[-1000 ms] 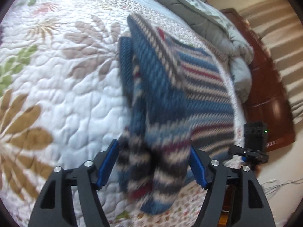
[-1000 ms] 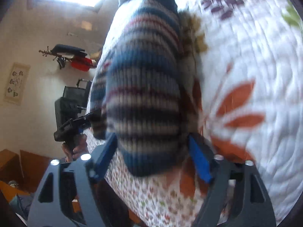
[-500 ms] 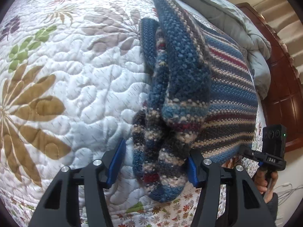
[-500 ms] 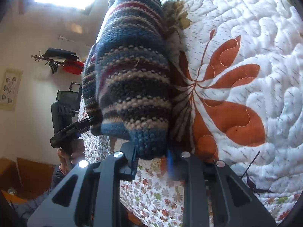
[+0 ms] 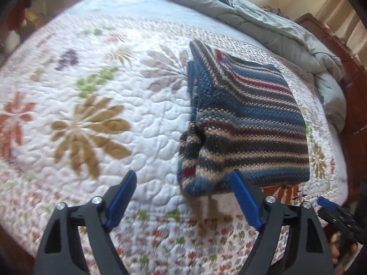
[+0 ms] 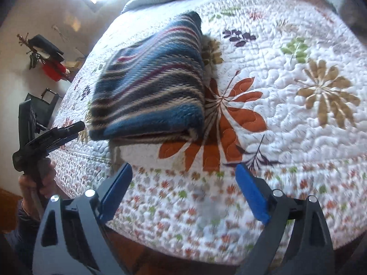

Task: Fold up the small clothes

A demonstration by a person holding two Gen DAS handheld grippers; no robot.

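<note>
A striped knit sweater (image 5: 250, 123) in blue, tan, grey and red lies folded on the flowered quilt (image 5: 96, 119), near the bed's front edge. My left gripper (image 5: 183, 197) hovers above and in front of its near left corner, jaws opening, nothing between them. In the right wrist view the same sweater (image 6: 151, 91) lies up and to the left. My right gripper (image 6: 183, 190) hangs over the quilt's border below it, jaws opening and empty. The left gripper (image 6: 62, 133) shows at the left edge there, held by a hand (image 6: 36, 181).
A grey-blue duvet (image 5: 263, 23) is bunched along the far side of the bed. Dark wooden furniture (image 5: 353, 105) stands past the bed's right side. By the wall sit a red and black item (image 6: 51, 68) and a dark stand (image 6: 43, 107).
Both grippers let go of the sweater, opened wide and pulled back and up from it. The sweater now lies flat and folded on the quilt.
</note>
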